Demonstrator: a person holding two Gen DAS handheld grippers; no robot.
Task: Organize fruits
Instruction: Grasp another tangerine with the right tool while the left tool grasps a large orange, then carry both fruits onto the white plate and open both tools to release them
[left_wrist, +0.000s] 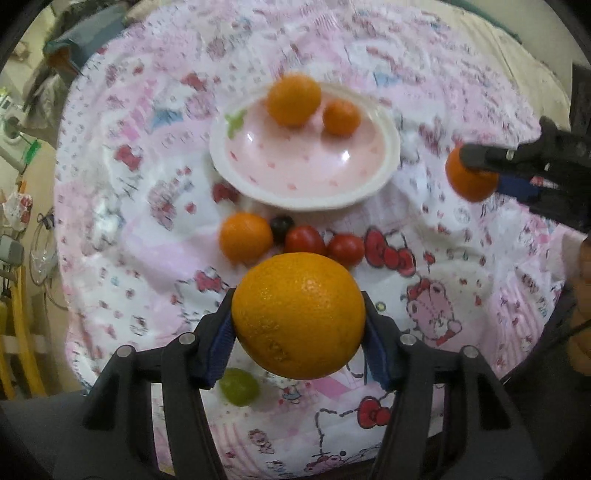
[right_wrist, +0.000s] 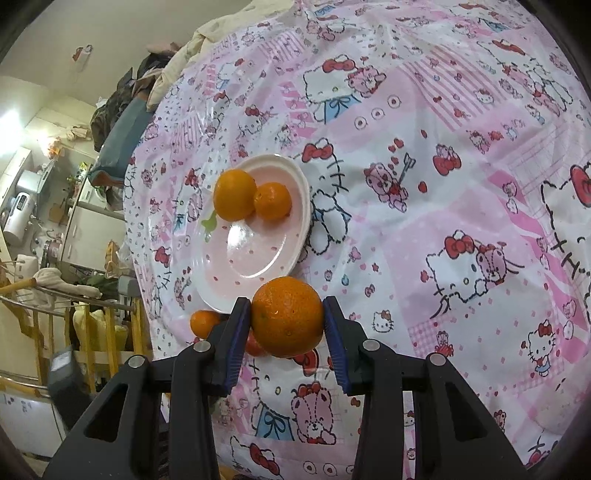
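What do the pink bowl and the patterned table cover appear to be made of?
Shallow pink bowl with white rim: probably glossy plastic or melamine; sharp light glints show on its smooth surface.
Pink cartoon-printed table cover: likely thin plastic sheeting or coated cloth; it wrinkles softly and carries a faint sheen.

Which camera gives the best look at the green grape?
The left wrist view: the green grape lies on the tablecloth just under the gripper's blue pad, partly covered. The right wrist view does not show it at all.
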